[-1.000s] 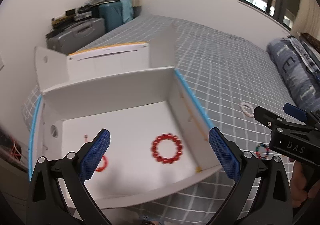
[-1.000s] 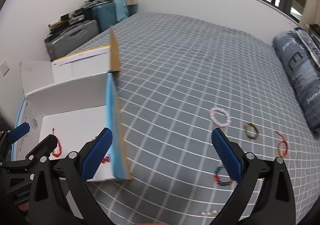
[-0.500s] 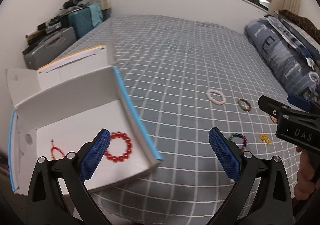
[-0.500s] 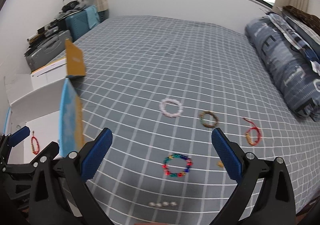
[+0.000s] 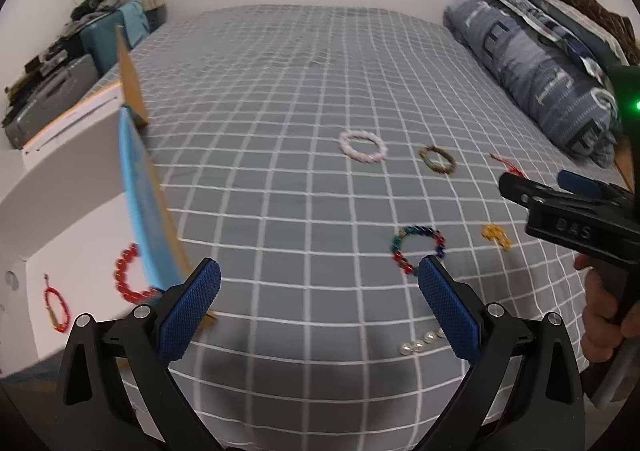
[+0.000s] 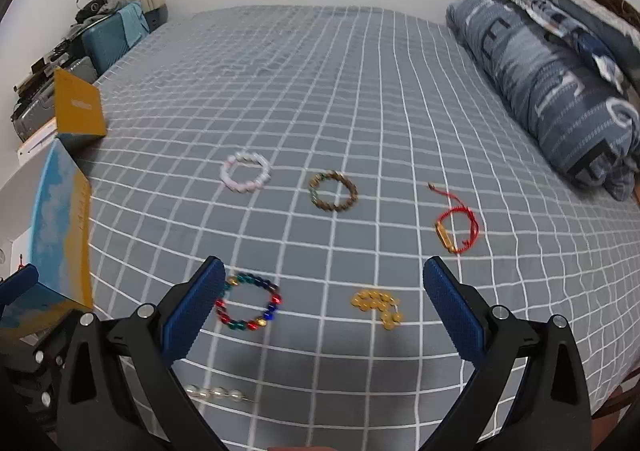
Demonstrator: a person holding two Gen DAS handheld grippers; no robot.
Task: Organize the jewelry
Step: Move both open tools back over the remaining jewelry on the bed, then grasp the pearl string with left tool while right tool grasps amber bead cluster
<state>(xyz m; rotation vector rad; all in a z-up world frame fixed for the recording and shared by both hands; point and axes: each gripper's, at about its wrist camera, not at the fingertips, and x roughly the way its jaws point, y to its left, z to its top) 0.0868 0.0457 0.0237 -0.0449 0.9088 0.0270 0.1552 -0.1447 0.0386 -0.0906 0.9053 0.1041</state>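
Observation:
Several bracelets lie on the grey checked bed: a multicolour bead bracelet (image 6: 248, 307) (image 5: 418, 249), a pink-white one (image 6: 245, 172) (image 5: 363, 147), a brown one (image 6: 333, 191) (image 5: 438, 159), a red cord one (image 6: 456, 229), a yellow bead one (image 6: 378, 307) (image 5: 496, 235) and a clear bead strand (image 6: 216, 393) (image 5: 420, 343). The open white box (image 5: 60, 211) at the left holds a red bead bracelet (image 5: 128, 275) and a red cord bracelet (image 5: 56, 307). My left gripper (image 5: 316, 299) is open and empty. My right gripper (image 6: 322, 299) is open and empty above the bracelets.
A folded blue quilt (image 6: 552, 71) lies along the bed's right side. Suitcases (image 5: 44, 99) stand beyond the bed's left edge. The box's blue-and-yellow side wall (image 6: 60, 227) stands upright beside the bracelets.
Both grippers swung right, away from the box interior toward the bracelets on the bed. Both stayed open and empty.

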